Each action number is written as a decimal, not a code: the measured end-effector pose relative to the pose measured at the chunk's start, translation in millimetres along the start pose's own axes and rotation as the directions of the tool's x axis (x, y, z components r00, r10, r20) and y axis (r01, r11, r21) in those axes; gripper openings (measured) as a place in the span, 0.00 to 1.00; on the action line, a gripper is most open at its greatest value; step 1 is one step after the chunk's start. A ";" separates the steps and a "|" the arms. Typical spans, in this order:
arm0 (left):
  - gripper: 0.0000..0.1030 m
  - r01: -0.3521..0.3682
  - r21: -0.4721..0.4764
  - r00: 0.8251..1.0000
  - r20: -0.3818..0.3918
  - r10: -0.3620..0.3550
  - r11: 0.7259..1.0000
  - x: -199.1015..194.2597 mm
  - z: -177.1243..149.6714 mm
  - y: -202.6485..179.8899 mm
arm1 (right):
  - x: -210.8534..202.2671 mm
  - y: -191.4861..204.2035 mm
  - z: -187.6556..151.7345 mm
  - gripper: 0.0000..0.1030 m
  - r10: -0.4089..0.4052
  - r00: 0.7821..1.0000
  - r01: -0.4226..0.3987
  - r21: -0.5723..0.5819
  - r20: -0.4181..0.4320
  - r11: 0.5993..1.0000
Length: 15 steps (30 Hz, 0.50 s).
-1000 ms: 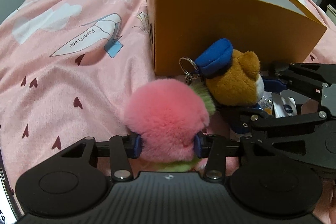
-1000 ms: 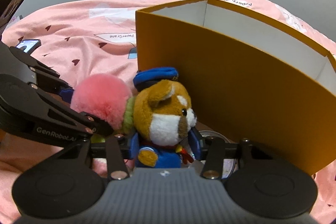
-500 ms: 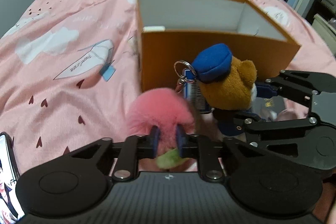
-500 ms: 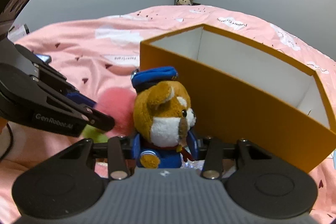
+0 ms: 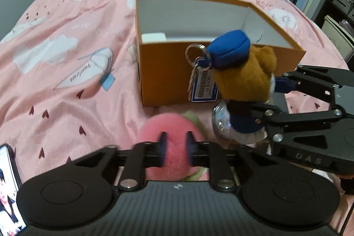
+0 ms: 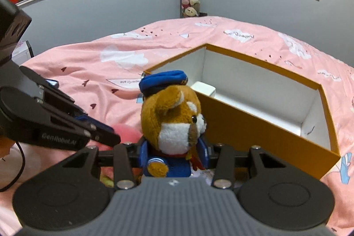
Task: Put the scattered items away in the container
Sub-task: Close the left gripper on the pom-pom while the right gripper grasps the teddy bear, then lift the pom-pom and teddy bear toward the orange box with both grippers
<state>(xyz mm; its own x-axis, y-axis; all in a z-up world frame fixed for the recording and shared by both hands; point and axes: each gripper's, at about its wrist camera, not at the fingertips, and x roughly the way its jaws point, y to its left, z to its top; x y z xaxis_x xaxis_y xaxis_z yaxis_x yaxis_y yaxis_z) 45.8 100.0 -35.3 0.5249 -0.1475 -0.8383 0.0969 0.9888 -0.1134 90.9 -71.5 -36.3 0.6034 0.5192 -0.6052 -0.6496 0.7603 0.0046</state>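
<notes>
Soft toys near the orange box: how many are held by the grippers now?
2. The pink pompom is squeezed in the left gripper, and the bear keychain is clamped in the right gripper; both are outside the orange box. Others may be hidden.

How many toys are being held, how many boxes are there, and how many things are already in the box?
Toys held: 2, the pink pompom in the left gripper and the bear in the right gripper.
Boxes: 1, the orange box.
Things in the box: 1, a white item.
Total: 4.
</notes>
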 end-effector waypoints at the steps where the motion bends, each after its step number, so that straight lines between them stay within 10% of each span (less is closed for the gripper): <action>1: 0.41 0.002 -0.007 1.000 -0.010 -0.002 1.000 1.6 -1.4 1.6 | 1.1 -0.6 -0.7 0.46 -0.003 1.000 0.003 0.006 -0.006 1.000; 3: 0.59 0.026 -0.011 0.999 -0.040 -0.027 1.000 6.2 -3.9 3.9 | -0.3 -2.9 -2.8 0.46 -0.006 1.000 0.006 0.014 -0.010 1.000; 15: 0.67 0.042 -0.099 0.995 -0.084 -0.050 0.994 42.9 -17.6 20.6 | 4.0 -13.2 -12.5 0.46 -0.041 0.998 0.043 0.055 -0.038 0.998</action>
<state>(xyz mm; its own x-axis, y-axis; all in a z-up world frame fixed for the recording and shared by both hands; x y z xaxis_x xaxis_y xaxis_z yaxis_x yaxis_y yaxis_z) 55.4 114.4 -82.9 0.4466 -0.1948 -0.8733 0.0349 0.9791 -0.2005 96.1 -84.3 -48.8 0.6113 0.4726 -0.6348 -0.5969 0.8020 0.0222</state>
